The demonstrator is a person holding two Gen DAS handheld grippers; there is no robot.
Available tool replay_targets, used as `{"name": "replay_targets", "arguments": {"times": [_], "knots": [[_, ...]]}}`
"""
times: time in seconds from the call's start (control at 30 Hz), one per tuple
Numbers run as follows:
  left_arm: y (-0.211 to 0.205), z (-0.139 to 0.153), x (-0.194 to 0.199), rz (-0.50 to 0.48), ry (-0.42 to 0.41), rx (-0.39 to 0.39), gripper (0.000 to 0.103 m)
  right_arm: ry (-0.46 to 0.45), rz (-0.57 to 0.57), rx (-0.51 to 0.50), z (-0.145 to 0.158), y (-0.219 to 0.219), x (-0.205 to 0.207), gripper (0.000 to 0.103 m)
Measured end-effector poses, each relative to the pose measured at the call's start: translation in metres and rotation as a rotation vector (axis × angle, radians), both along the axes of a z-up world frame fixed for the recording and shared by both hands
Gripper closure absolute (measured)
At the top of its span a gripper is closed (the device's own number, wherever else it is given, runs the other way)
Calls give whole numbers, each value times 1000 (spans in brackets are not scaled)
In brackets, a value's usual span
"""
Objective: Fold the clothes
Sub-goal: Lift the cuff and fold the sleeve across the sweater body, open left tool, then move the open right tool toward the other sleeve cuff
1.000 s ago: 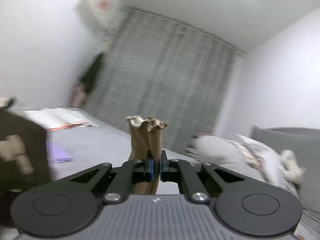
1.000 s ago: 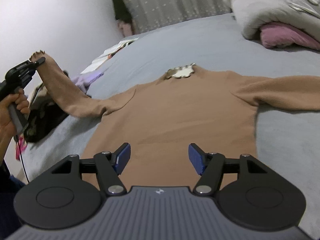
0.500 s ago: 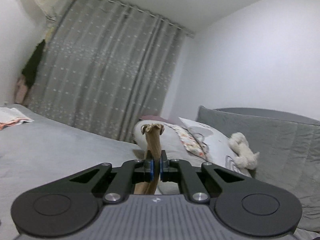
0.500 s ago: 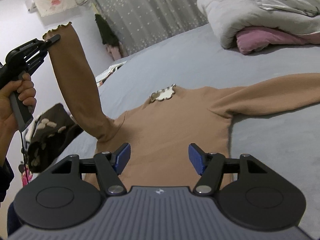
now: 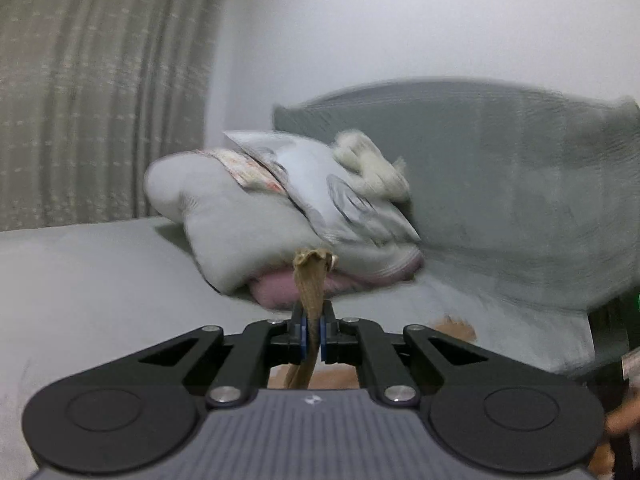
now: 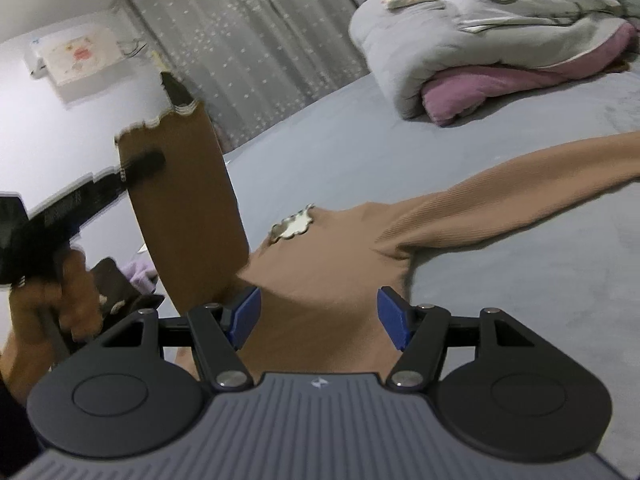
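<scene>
A tan ribbed sweater lies flat on the grey bed, its frilled collar toward the curtain and one sleeve stretched out to the right. My left gripper is shut on the cuff of the other sleeve, whose frilled end sticks up past the pads. In the right wrist view that sleeve stands raised above the sweater's left side, held by the left gripper in a hand. My right gripper hovers open over the sweater's lower body, holding nothing.
A folded grey quilt over a pink blanket is piled at the head of the bed, with a plush toy on top and a grey headboard behind. Grey curtains hang beyond. A dark patterned garment lies at the bed's left edge.
The left gripper has carried the sleeve higher and rightward over the sweater, its view swinging from the curtain to the headboard. The right gripper stayed open and edged closer to the sweater.
</scene>
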State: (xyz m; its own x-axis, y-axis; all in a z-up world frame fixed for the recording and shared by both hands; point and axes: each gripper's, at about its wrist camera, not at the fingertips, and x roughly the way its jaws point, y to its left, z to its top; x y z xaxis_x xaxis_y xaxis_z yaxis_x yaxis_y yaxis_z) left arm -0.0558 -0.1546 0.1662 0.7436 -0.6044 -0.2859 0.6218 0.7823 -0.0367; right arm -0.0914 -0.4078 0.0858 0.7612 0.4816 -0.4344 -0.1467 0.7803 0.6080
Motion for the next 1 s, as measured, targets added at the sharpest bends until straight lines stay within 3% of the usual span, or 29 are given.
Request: {"name": "replay_targets", "arguments": {"times": [0.23, 0.27, 0.33, 0.47, 0.67, 0.73, 0.87, 1.0], "knots": [[-39, -58, -24, -50, 85, 194, 93, 20, -53, 15, -6, -16, 3, 37], [-39, -64, -29, -57, 97, 209, 91, 24, -54, 15, -7, -17, 4, 37], [-37, -75, -39, -69, 113, 233, 72, 32, -57, 13, -10, -17, 5, 37], [-18, -85, -57, -71, 125, 257, 72, 47, -61, 9, -14, -18, 8, 36], [63, -89, -28, 176, 209, 248, 72, 64, -38, -16, -18, -9, 14, 35], [100, -93, -15, 304, 236, 266, 73, 68, -30, -25, -20, -4, 17, 32], [133, -103, 1, 424, 191, 426, 73, 76, -9, -46, -24, 7, 25, 31], [138, -121, 9, 423, 140, 572, 72, 84, 15, -69, -23, 15, 23, 31]]}}
